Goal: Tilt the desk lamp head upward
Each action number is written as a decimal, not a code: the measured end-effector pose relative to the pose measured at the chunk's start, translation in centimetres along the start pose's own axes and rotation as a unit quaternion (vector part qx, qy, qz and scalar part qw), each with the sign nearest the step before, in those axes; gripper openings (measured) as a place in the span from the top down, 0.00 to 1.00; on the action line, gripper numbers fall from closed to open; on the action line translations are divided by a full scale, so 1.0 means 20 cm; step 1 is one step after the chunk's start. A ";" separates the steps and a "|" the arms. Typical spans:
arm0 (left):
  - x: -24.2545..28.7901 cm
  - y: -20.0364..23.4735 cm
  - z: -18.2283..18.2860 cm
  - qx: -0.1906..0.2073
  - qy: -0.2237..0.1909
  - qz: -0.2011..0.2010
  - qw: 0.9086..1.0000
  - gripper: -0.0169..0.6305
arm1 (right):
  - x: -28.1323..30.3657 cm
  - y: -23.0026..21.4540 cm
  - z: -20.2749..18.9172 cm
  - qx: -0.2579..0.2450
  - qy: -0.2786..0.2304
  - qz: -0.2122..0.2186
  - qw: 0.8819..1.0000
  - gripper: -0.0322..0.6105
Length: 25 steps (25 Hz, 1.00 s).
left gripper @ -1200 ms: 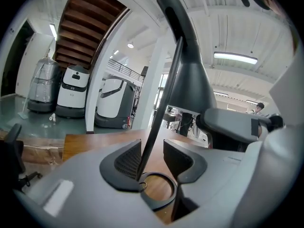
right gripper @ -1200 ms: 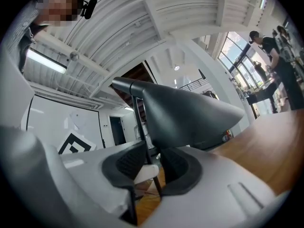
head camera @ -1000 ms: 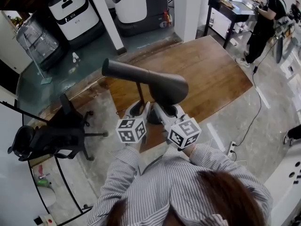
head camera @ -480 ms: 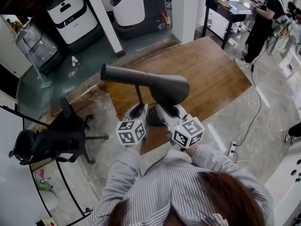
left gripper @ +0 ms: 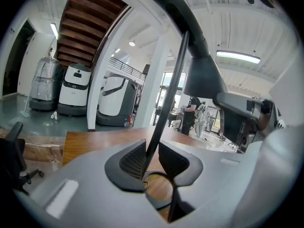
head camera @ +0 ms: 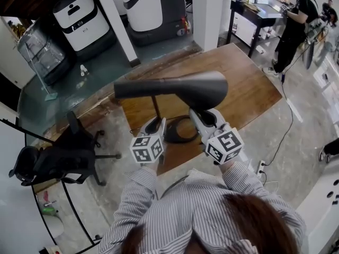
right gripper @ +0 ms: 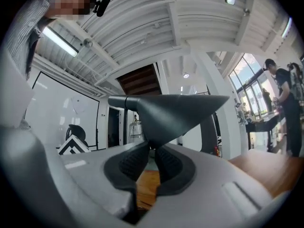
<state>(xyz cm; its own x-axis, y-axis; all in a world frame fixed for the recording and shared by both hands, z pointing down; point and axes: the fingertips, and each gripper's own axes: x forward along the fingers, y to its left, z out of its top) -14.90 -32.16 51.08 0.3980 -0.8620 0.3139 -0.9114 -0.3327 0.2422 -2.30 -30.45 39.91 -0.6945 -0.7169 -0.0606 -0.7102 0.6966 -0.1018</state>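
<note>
Now, left tool snug on the thin lamp stem, right tool tight on the lamp head.

Dark grey cone-shaped desk lamp head has swung up from a droop to level at frame centre. The right claw has shifted right with it, uncovering more of the black ring-shaped lamp base. The left claw has narrowed onto the thin dark stem.

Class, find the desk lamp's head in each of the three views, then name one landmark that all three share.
Head view: the lamp head sits at centre, over the table.
Left gripper view: the lamp head is at upper centre-right, seen from below.
Right gripper view: the lamp head is at centre, with its wide end to the right.
Shared landmark: the wooden table.
</note>
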 end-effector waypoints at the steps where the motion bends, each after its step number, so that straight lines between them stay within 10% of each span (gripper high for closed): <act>1: 0.00 0.00 0.00 0.000 0.000 0.000 1.000 0.84 | -0.01 -0.02 0.03 -0.005 -0.004 -0.004 1.000 0.89; 25: 0.01 -0.01 -0.01 0.031 0.003 0.009 0.999 0.86 | -0.09 -0.13 0.47 -0.152 -0.050 -0.027 0.987 0.88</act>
<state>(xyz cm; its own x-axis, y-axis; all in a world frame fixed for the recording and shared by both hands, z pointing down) -14.72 -32.23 51.24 0.3827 -0.8654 0.3234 -0.9228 -0.3411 0.1792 1.75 -31.24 30.85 -0.6513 -0.7413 -0.1622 -0.7576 0.6230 0.1946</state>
